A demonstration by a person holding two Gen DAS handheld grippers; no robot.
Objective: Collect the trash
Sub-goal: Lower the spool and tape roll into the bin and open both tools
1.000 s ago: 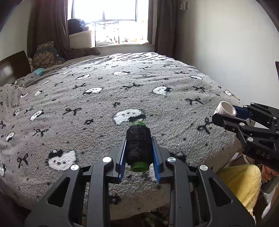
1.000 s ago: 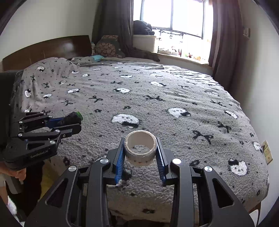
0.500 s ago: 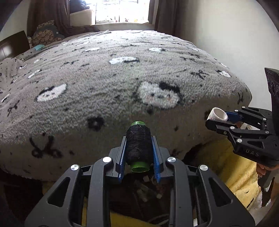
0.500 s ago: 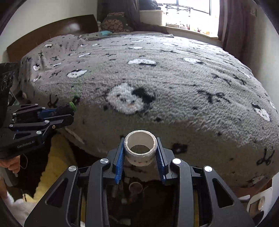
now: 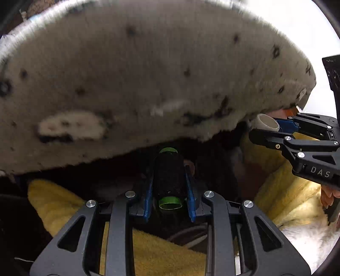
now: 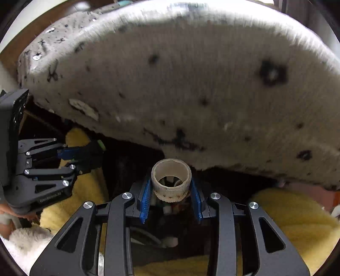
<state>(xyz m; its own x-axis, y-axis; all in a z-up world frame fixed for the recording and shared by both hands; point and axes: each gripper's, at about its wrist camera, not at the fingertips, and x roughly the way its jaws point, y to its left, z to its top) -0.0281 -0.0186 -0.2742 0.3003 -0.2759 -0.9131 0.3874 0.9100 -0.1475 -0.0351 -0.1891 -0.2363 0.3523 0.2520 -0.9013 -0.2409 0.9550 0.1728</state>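
Left gripper [image 5: 170, 186]: tilted steeply down, its blue pads pinching a spool of black thread [image 5: 169, 176] by the sides; the spool's green ends point toward and away from the camera.
Right gripper [image 6: 171, 186]: tilted steeply down as well, pads pressed on an empty tape roll [image 6: 171, 180], a pale cardboard ring with its open bore facing the camera.
Landmark: the grey fleece blanket [image 5: 136, 80] with dark and white motifs, draped over the bed edge and blurred in both views.
Spool position: just below the blanket's hanging hem, over a dark opening.
Tape roll position: also just under the hem, above the same dark area.
Below the grippers: a yellow fuzzy cloth [image 6: 293, 220] lies under the blanket's hem, around a dark hollow.
Hollow, right wrist view only: small pale bits [image 6: 170, 209] show through and beneath the tape roll; what they are I cannot tell.
Counts: two grippers, one spool, one tape roll, one blanket, one yellow cloth.
Left wrist view adds: the right gripper seen from the side at the right edge, its tape roll close under the hem; a fingertip [image 5: 328, 194] behind it; white fluffy fabric [image 5: 308, 242] at lower right.
Right wrist view adds: the left gripper side-on at the left edge, the spool's green tip pointing toward the hem; part of a hand [image 6: 12, 211] below it.
Far, beyond the blanket: the blanket's top surface with bow motifs and a strip of brown wood [image 6: 40, 19] at upper left, right wrist view only.
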